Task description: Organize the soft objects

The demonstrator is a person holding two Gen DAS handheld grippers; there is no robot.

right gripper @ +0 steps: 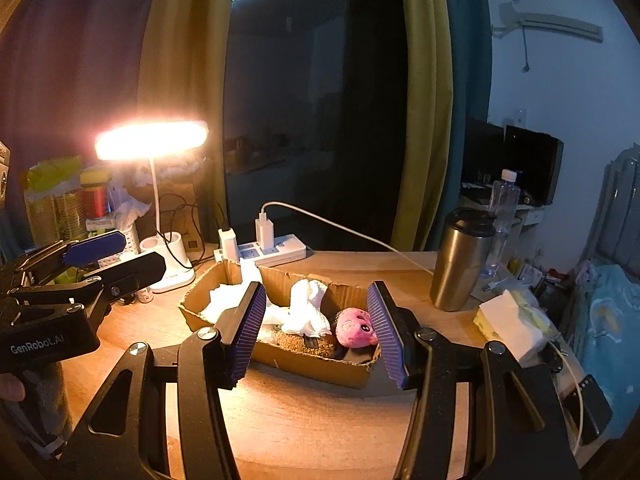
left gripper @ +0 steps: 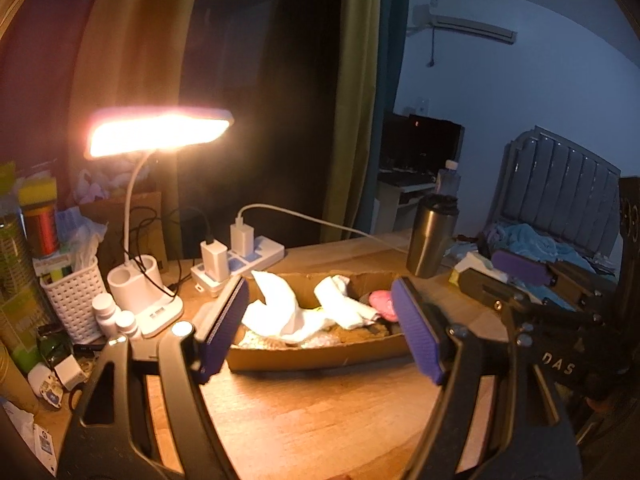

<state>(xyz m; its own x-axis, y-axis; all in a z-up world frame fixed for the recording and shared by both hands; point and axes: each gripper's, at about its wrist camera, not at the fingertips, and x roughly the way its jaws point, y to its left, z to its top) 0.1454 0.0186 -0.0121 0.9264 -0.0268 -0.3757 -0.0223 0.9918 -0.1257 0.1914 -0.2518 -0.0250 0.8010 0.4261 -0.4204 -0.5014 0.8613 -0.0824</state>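
Note:
A low cardboard box [left gripper: 316, 358] [right gripper: 320, 366] lies on the wooden desk. In it lie white cloths [left gripper: 280, 312] [right gripper: 306, 306], a brown fuzzy item [right gripper: 298, 342] and a pink plush toy [right gripper: 354, 326] [left gripper: 382, 304]. My left gripper [left gripper: 320, 328] is open and empty, held in front of the box. My right gripper [right gripper: 320, 330] is open and empty, also in front of the box. Each gripper shows in the other's view: the right one [left gripper: 516, 276] at the right, the left one [right gripper: 104, 254] at the left.
A lit desk lamp [left gripper: 160, 132] [right gripper: 152, 140] stands at the back left beside a white basket [left gripper: 74, 300], pill bottles [left gripper: 106, 314] and a power strip [left gripper: 240, 256] [right gripper: 260, 252]. A steel tumbler [left gripper: 432, 236] [right gripper: 460, 260] and a tissue pack [right gripper: 510, 326] are at the right.

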